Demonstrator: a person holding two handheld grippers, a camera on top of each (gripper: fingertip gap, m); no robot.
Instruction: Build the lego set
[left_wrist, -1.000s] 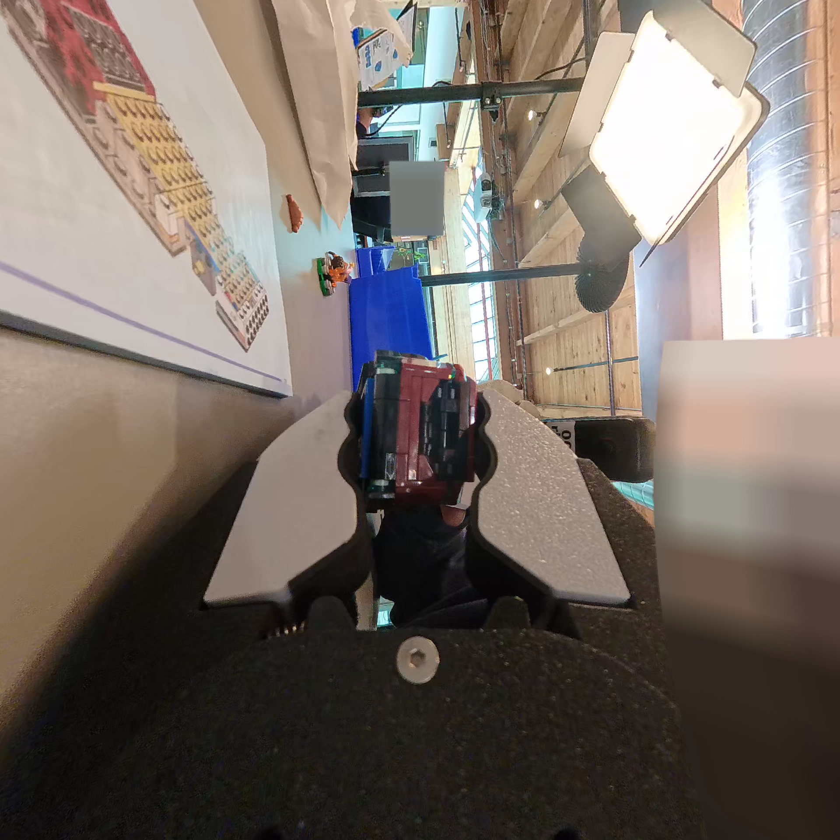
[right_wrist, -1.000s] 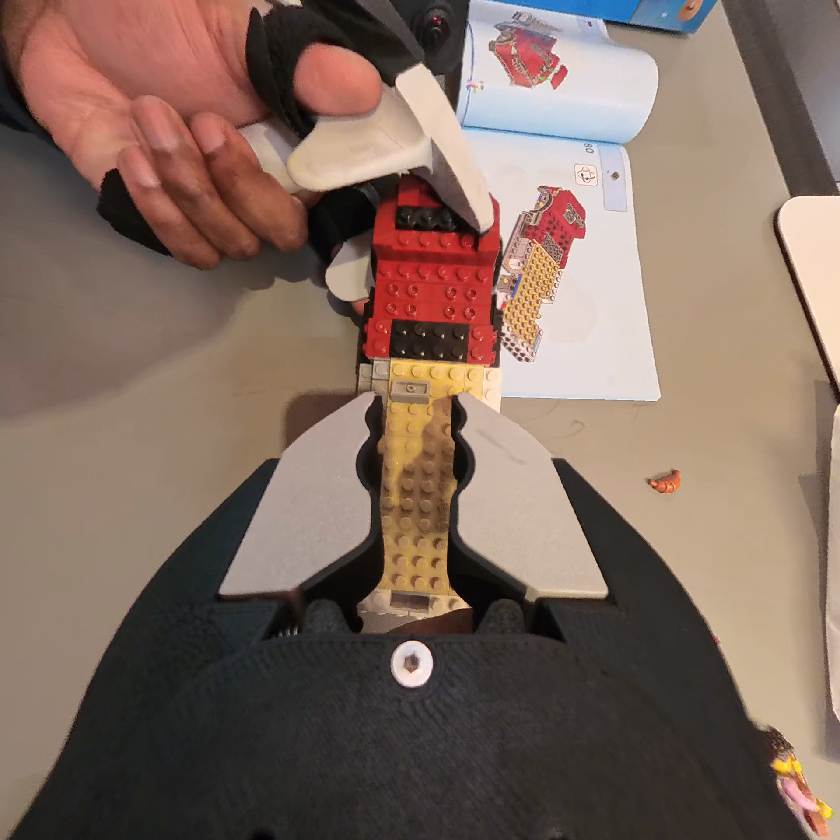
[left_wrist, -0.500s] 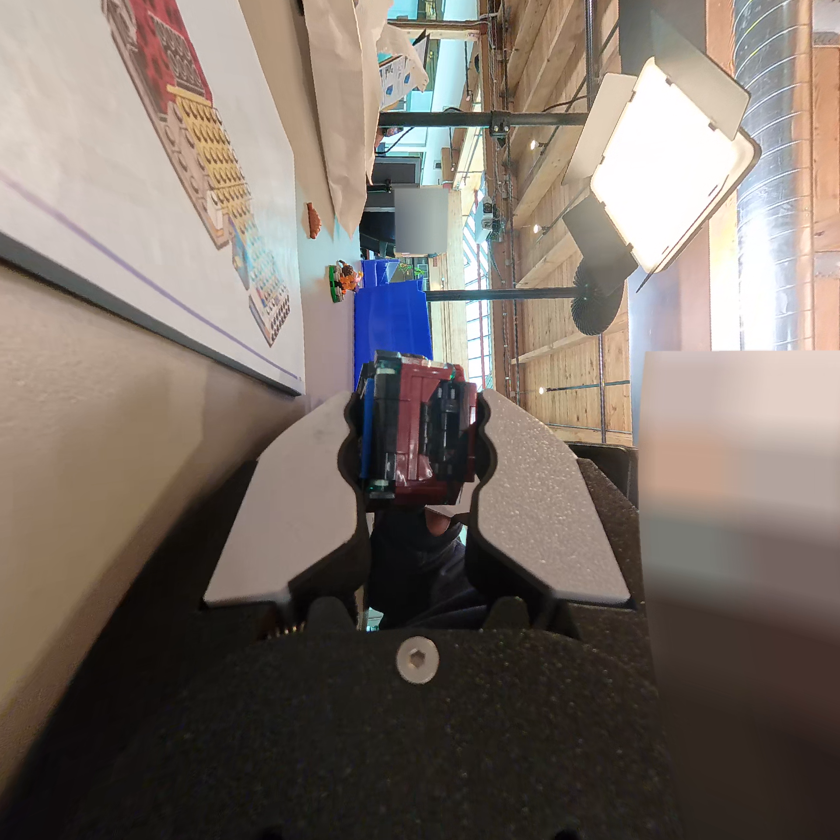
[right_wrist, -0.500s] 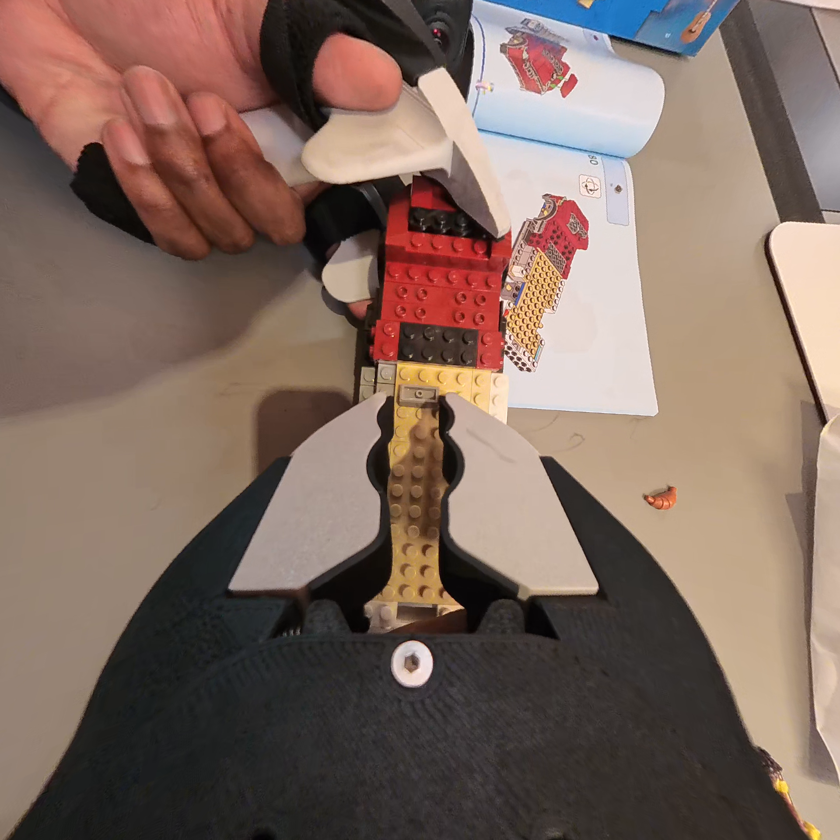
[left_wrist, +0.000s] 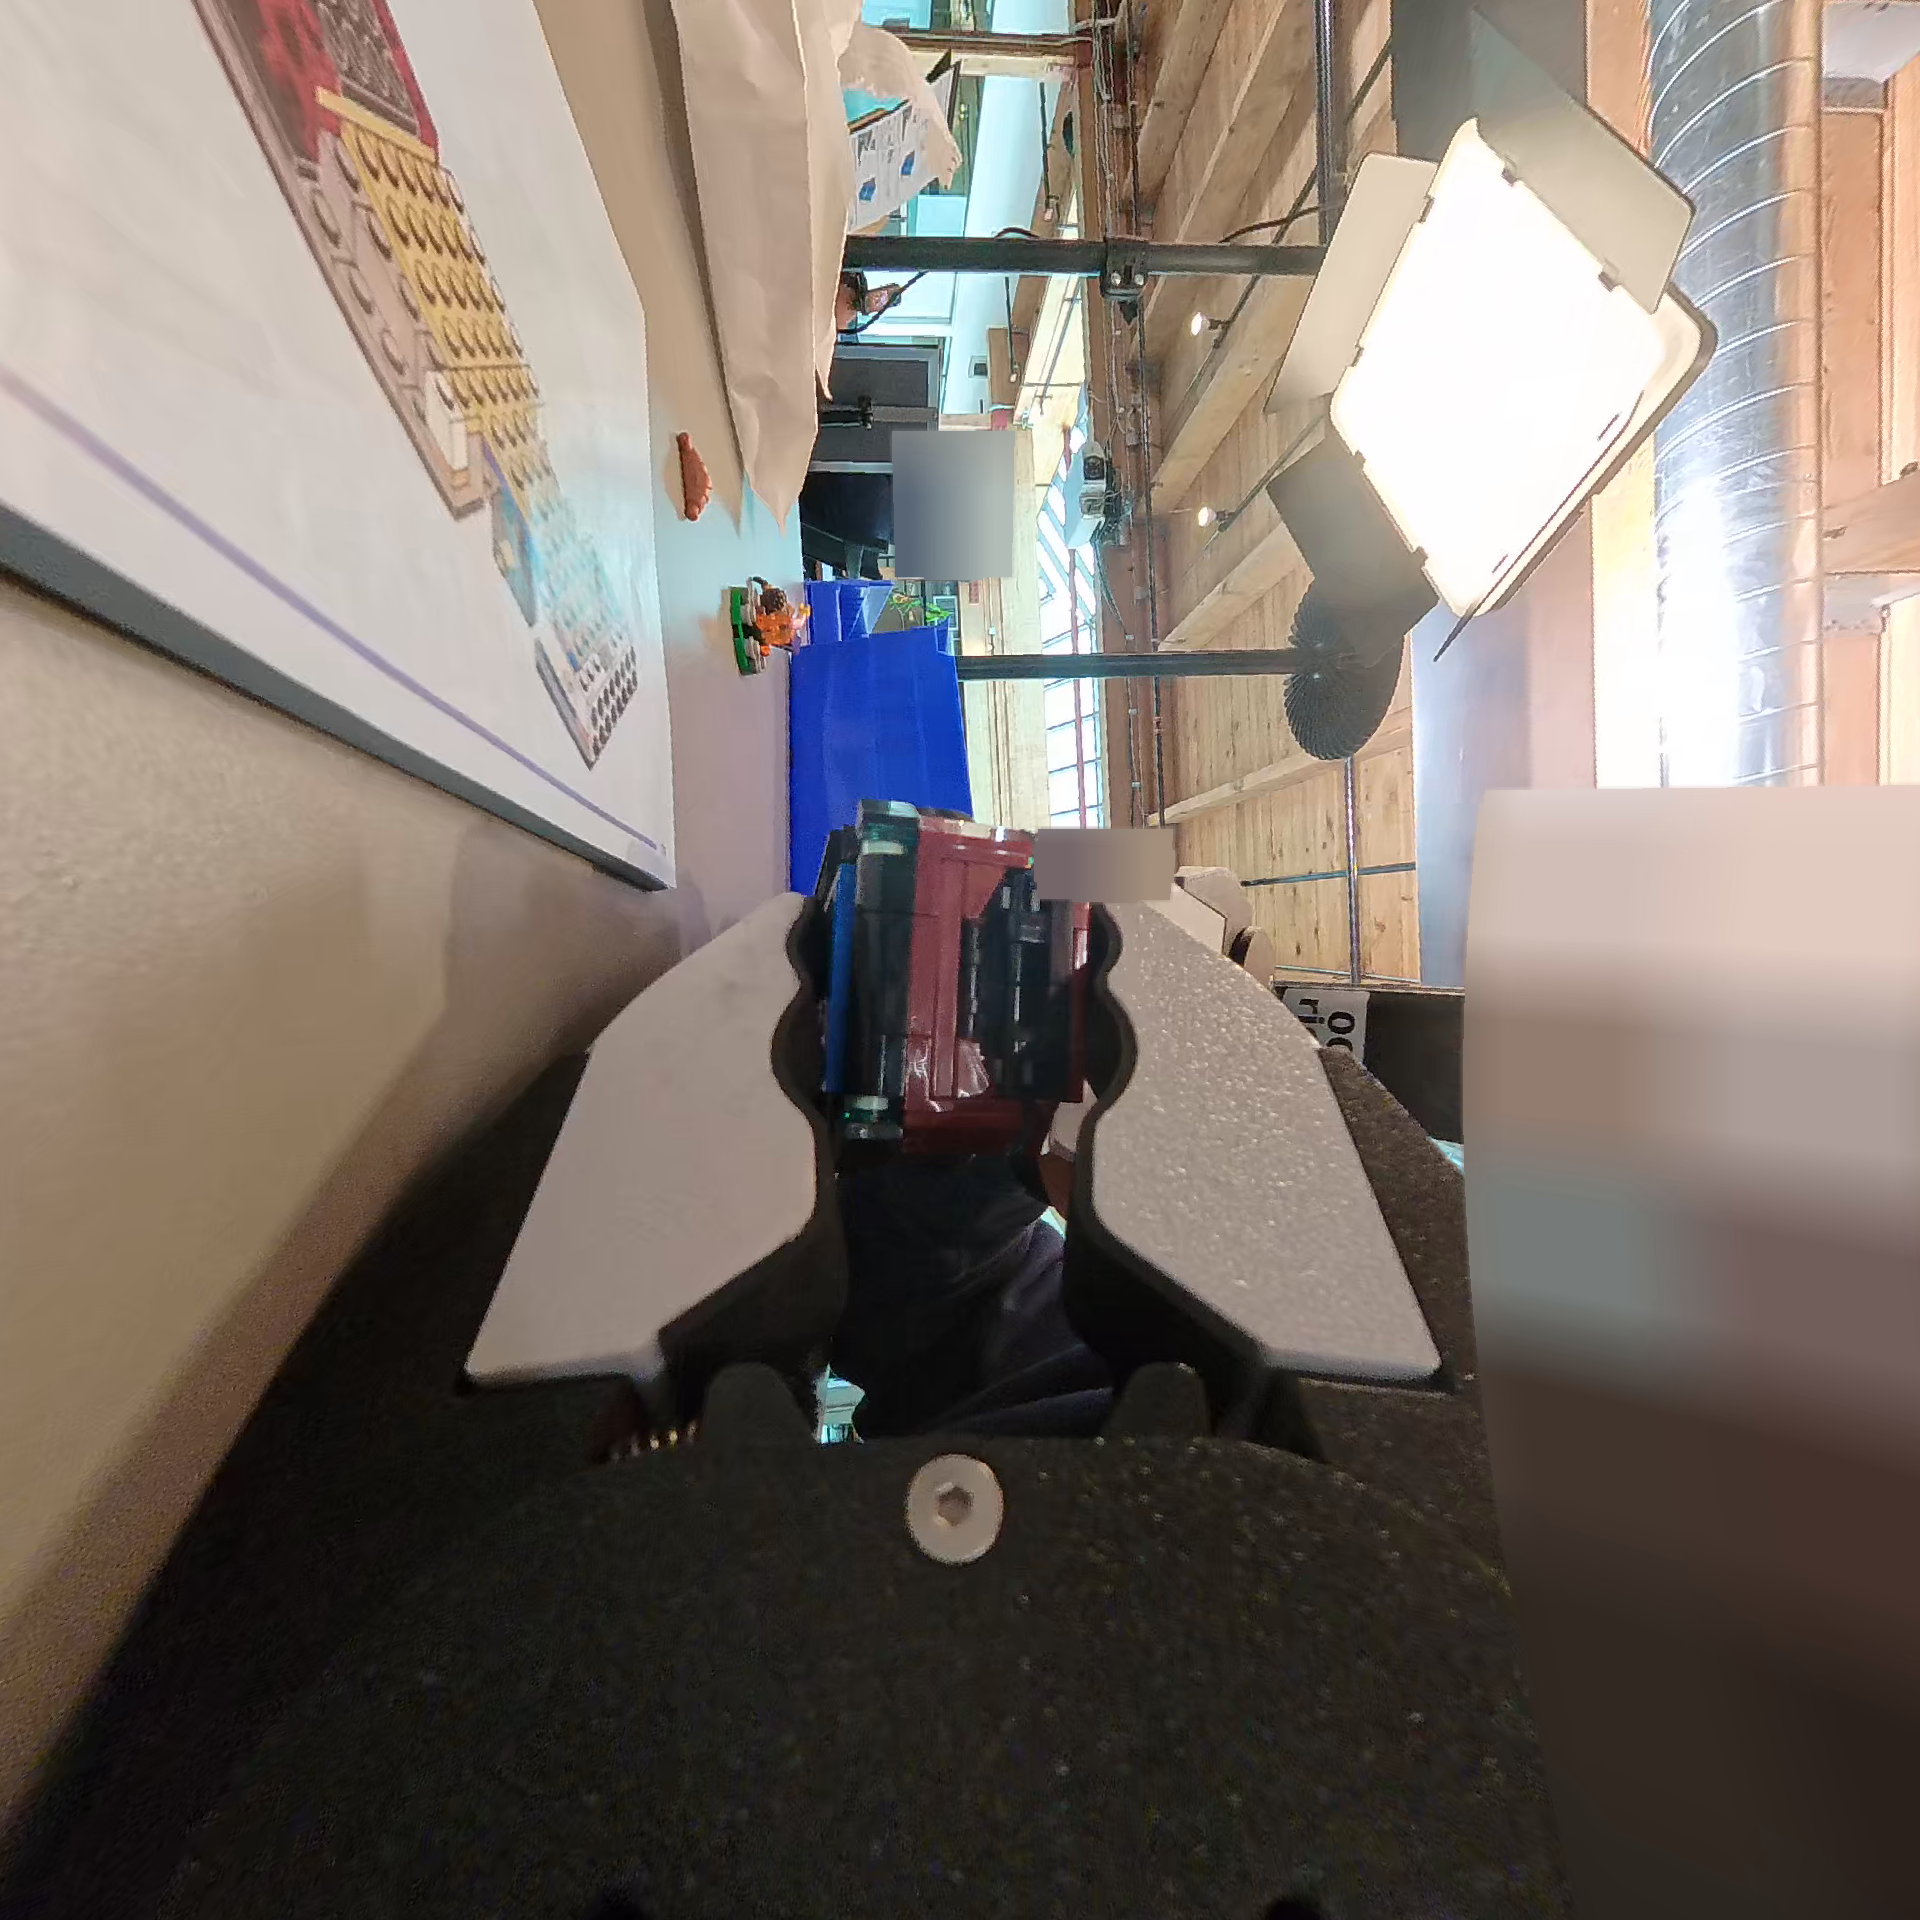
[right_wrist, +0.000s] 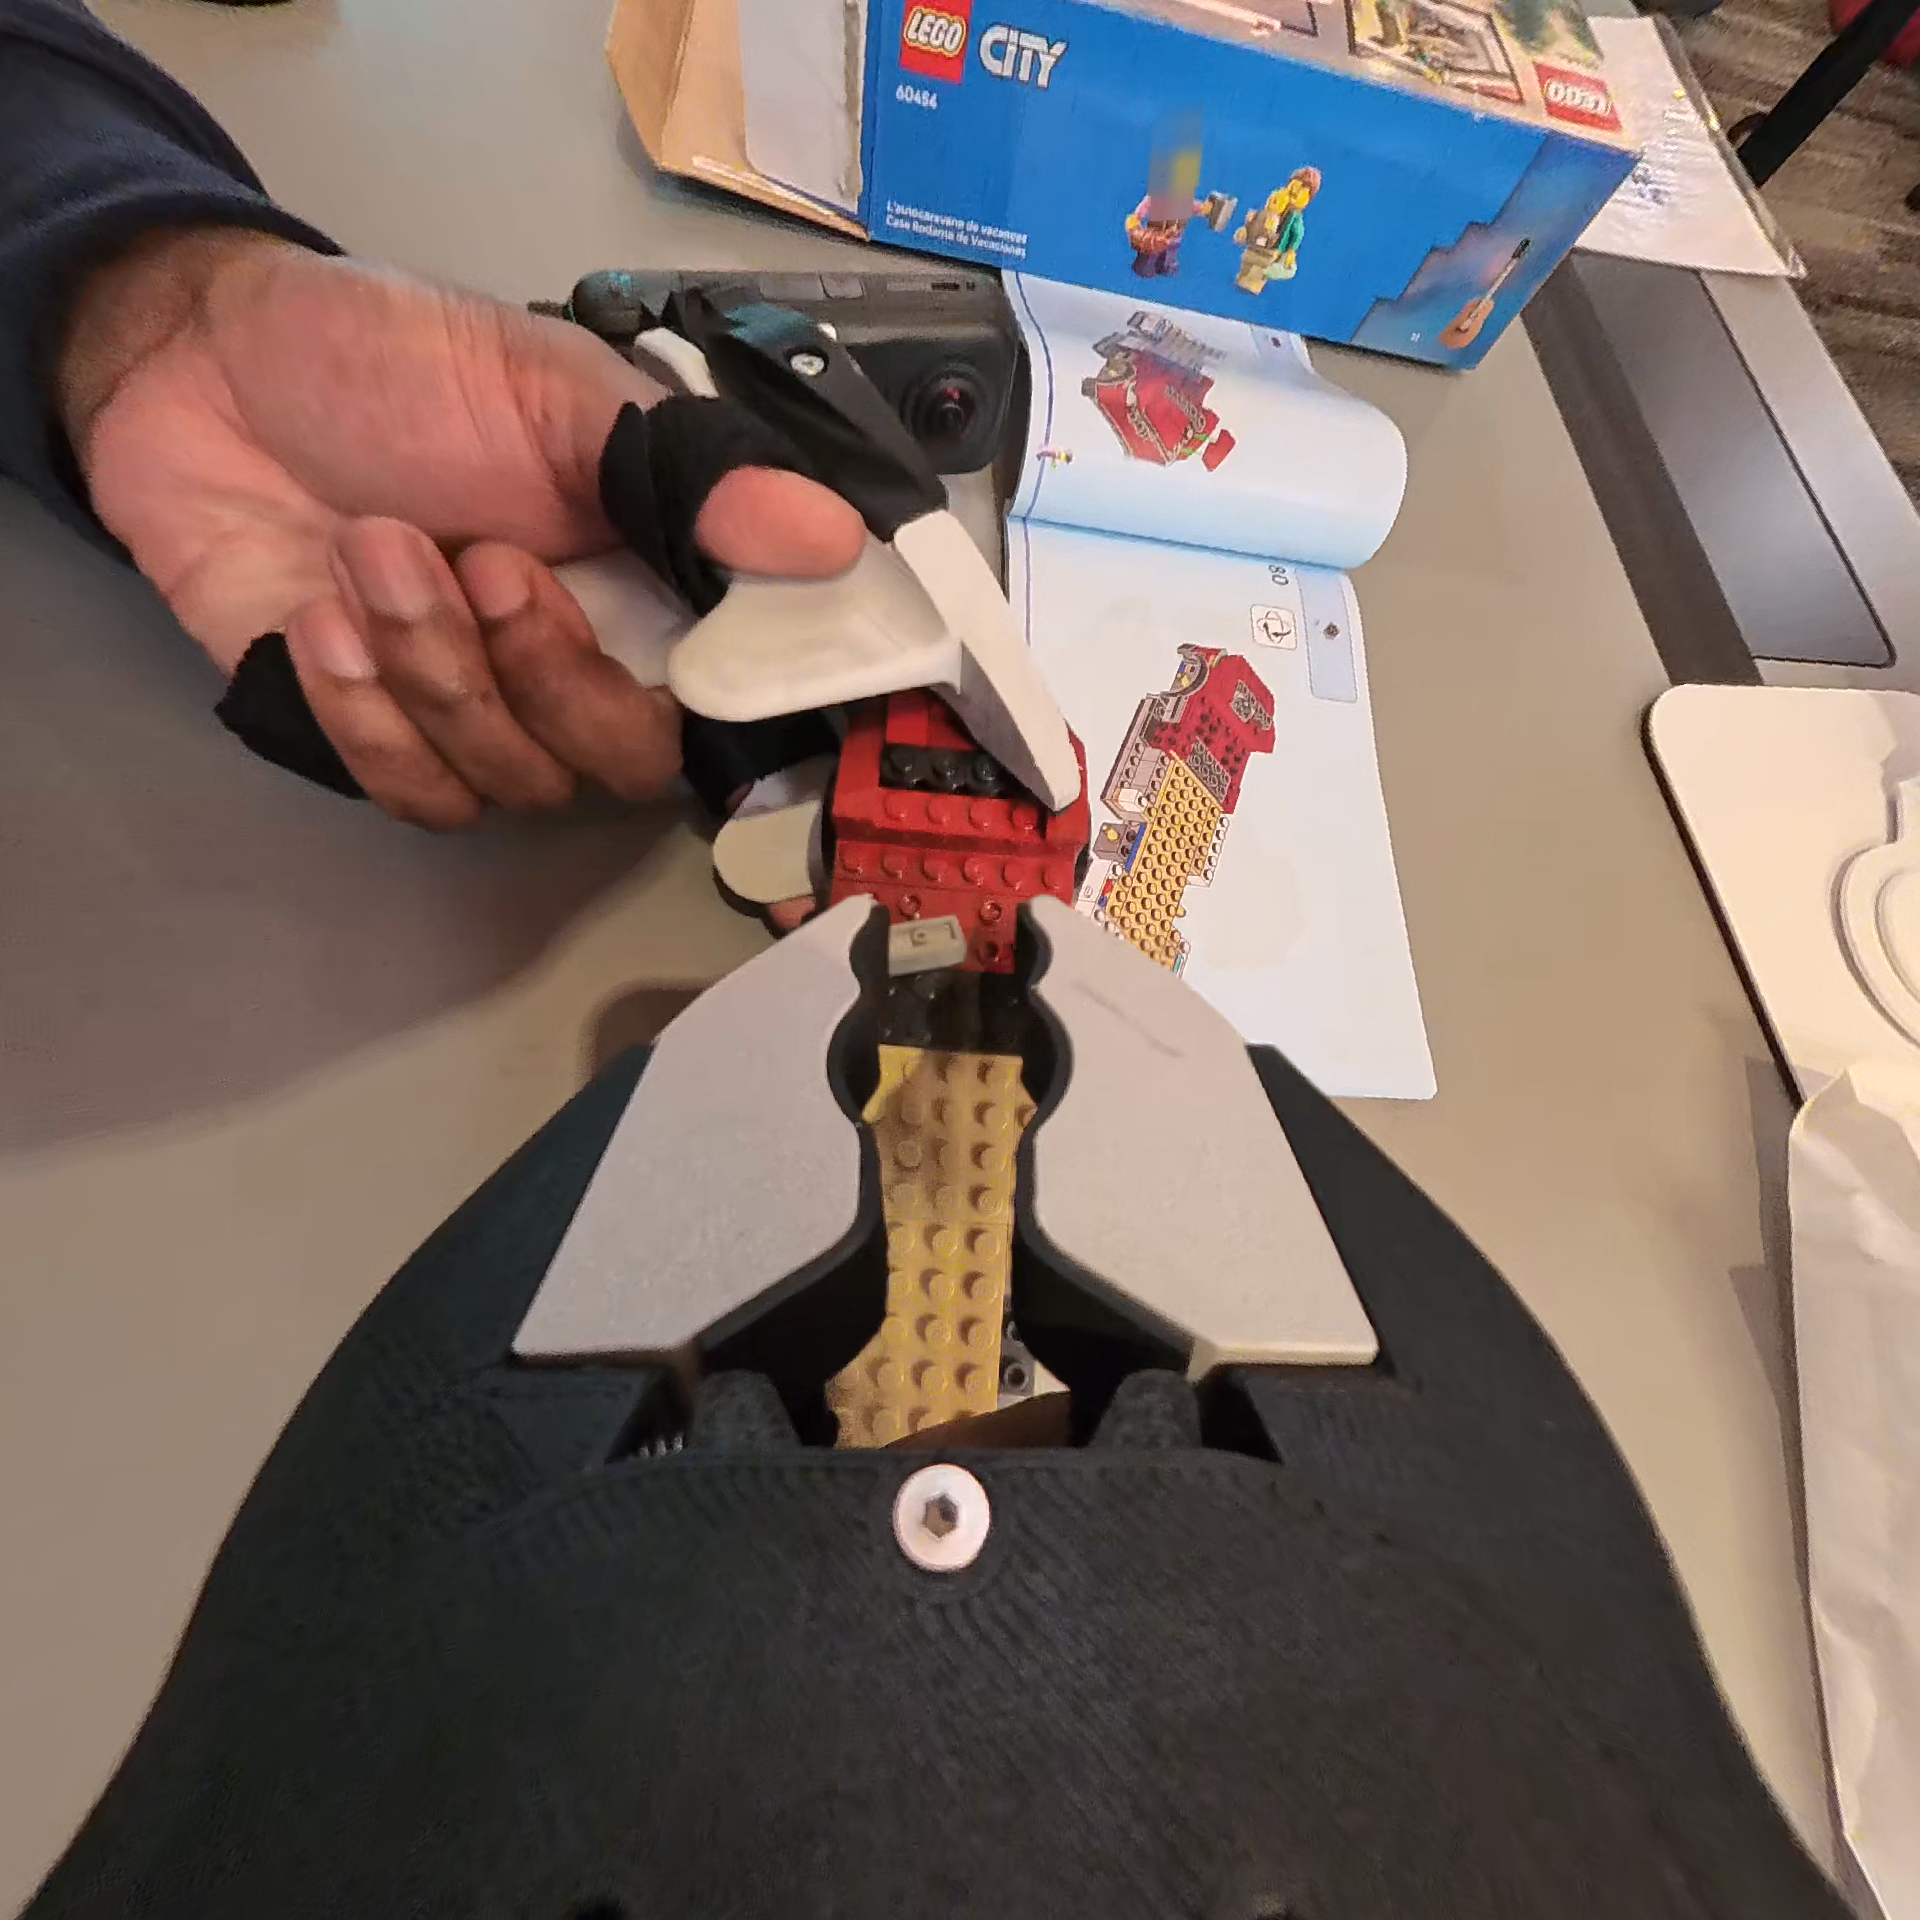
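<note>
On the table: a grey table (right_wrist: 312, 1039) has a toy brick model (right_wrist: 956, 831) on it, red at the far end and tan at the near end.
Left gripper: the left gripper (left_wrist: 951, 997) is clamped on the red end of the model (left_wrist: 956, 997). Its two grey fingers press on both sides. A person's hand (right_wrist: 364, 499) holds this gripper, seen in the right wrist view.
Right gripper: the right gripper (right_wrist: 951, 930) has its fingers a little apart, and a small grey brick (right_wrist: 925, 945) sits at the tips. It leans against the left finger. Whether both fingers squeeze it cannot be told. The tan part of the model (right_wrist: 945, 1226) lies under the fingers.
Book: an open picture booklet (right_wrist: 1247, 810) lies just to the right of the model.
Box: a blue toy box (right_wrist: 1195, 187) stands behind the booklet.
Far things: a small brown piece (left_wrist: 691, 478) and a little toy figure (left_wrist: 764, 623) lie on the table well away, near a blue bin (left_wrist: 878, 748).
Paper: white paper (right_wrist: 1860, 1455) lies at the right edge.
</note>
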